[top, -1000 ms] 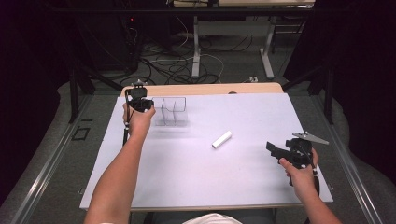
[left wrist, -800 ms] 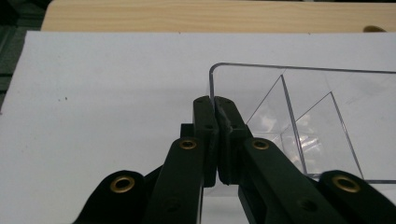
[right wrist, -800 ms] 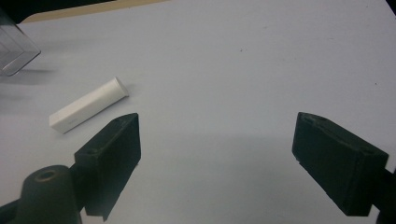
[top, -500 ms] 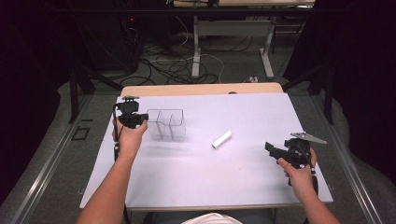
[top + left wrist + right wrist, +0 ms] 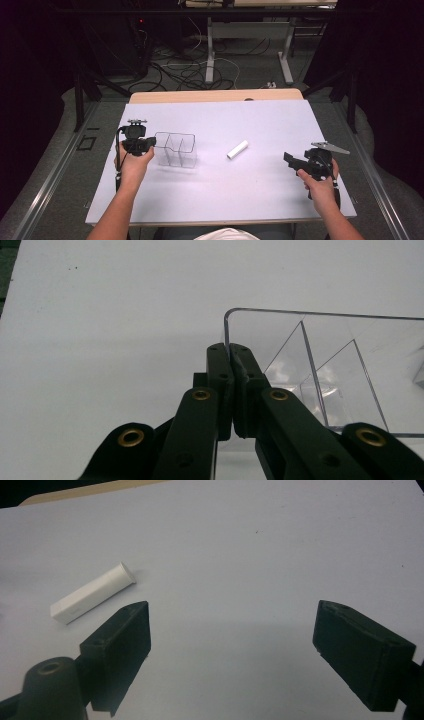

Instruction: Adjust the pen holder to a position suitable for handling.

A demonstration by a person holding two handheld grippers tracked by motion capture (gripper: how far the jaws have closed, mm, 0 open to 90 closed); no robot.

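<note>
A clear plastic box (image 5: 176,149) with inner dividers stands on the white table (image 5: 225,190), left of centre. My left gripper (image 5: 150,142) is shut on the box's left wall; in the left gripper view its jaws pinch the thin clear wall (image 5: 228,347) of the box (image 5: 340,370). A small white cylinder (image 5: 237,149) lies flat near the table's middle. My right gripper (image 5: 291,160) hovers over the right side of the table, open, with nothing between its jaws. In the right gripper view the white cylinder (image 5: 93,599) lies ahead and to the left of the right gripper (image 5: 232,635).
The white sheet covers a wooden tabletop whose far edge (image 5: 215,95) shows. Beyond the table are a grey floor with cables (image 5: 195,65) and desk legs. A metal rail (image 5: 50,185) runs along the left side.
My left hand has pulled the clear box toward the near left of the table, its gripper still clamped on the wall. The right hand and the white cylinder have stayed put.
</note>
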